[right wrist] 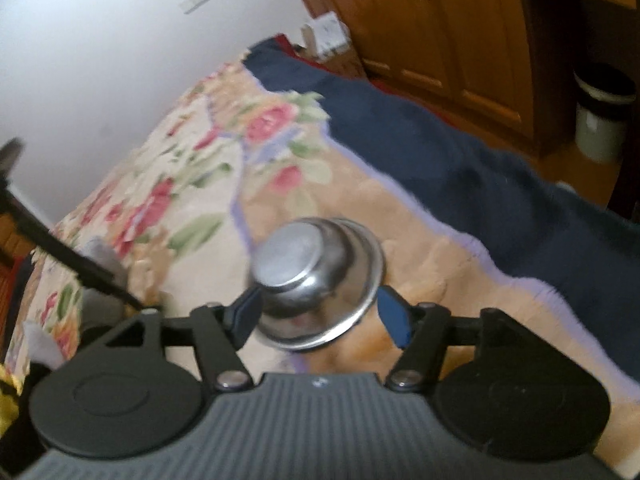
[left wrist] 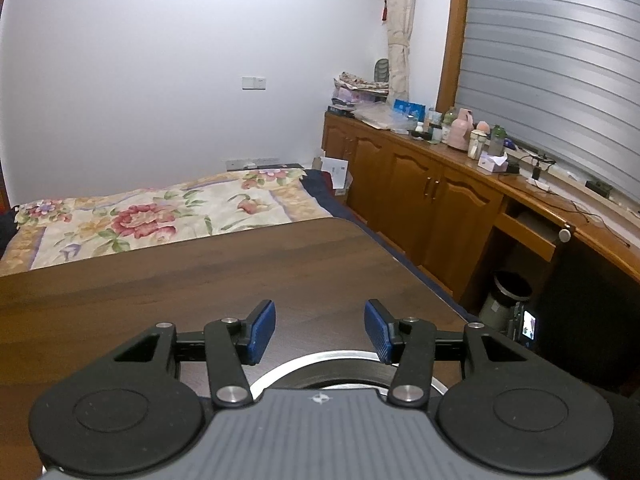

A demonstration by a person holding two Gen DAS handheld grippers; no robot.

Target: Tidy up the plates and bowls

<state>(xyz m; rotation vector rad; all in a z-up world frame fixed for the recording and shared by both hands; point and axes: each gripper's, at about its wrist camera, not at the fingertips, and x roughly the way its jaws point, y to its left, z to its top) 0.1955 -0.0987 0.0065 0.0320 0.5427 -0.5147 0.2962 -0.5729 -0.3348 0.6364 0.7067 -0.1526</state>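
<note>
The right gripper is spread around an upturned steel bowl lying on the flowered bedspread, rim at six o'clock. The blurred view suggests motion, so a hasty close could skate off the sloped wall. The left gripper hangs spread over the counter, above a metal rim.

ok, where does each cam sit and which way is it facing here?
Left wrist: on the left gripper, low over the brown wooden table, facing the floral-quilted bed; open blue pads show.
Right wrist: on the right gripper, tilted over that bed, jaws around an upside-down steel bowl.
Shared: bed, wooden cabinets, bin.
</note>
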